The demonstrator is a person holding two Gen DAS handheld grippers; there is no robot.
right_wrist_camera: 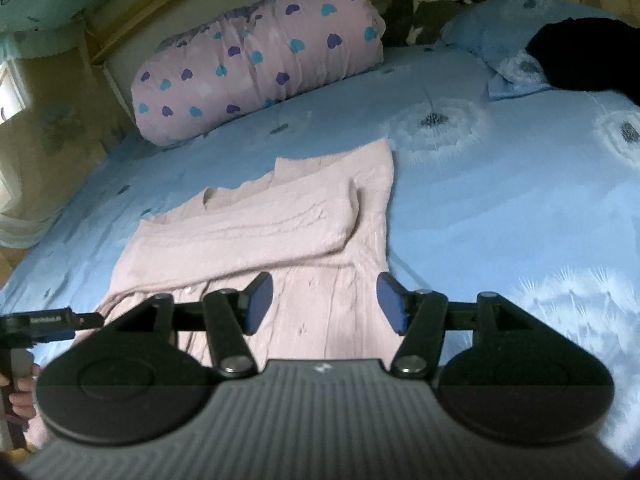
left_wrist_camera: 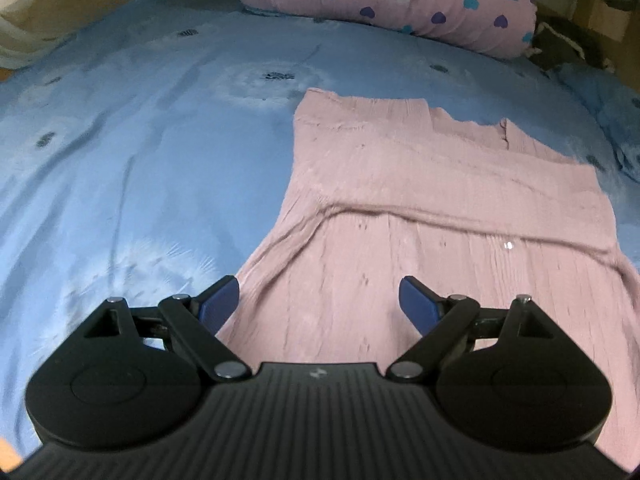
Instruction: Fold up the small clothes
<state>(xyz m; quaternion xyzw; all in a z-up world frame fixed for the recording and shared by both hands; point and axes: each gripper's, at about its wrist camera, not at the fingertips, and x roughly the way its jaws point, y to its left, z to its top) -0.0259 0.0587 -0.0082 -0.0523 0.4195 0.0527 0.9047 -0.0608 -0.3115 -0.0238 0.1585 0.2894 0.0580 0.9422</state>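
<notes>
A pink knitted garment (left_wrist_camera: 400, 208) lies flat on the blue bedsheet (left_wrist_camera: 140, 140), with a sleeve folded across its body. My left gripper (left_wrist_camera: 319, 304) is open and empty above the garment's near left part. In the right wrist view the garment (right_wrist_camera: 280, 220) lies ahead and left, its folded sleeve running across. My right gripper (right_wrist_camera: 325, 300) is open and empty above the garment's near right edge. The left gripper's body (right_wrist_camera: 44, 322) shows at the left edge of the right wrist view.
A rolled pink quilt with heart print (left_wrist_camera: 392, 0) lies at the far side of the bed, also in the right wrist view (right_wrist_camera: 256, 60). A blue pillow (right_wrist_camera: 496, 28) with a black item (right_wrist_camera: 580, 56) on it sits at the far right. Dark cloth (left_wrist_camera: 568, 44) lies beside the quilt.
</notes>
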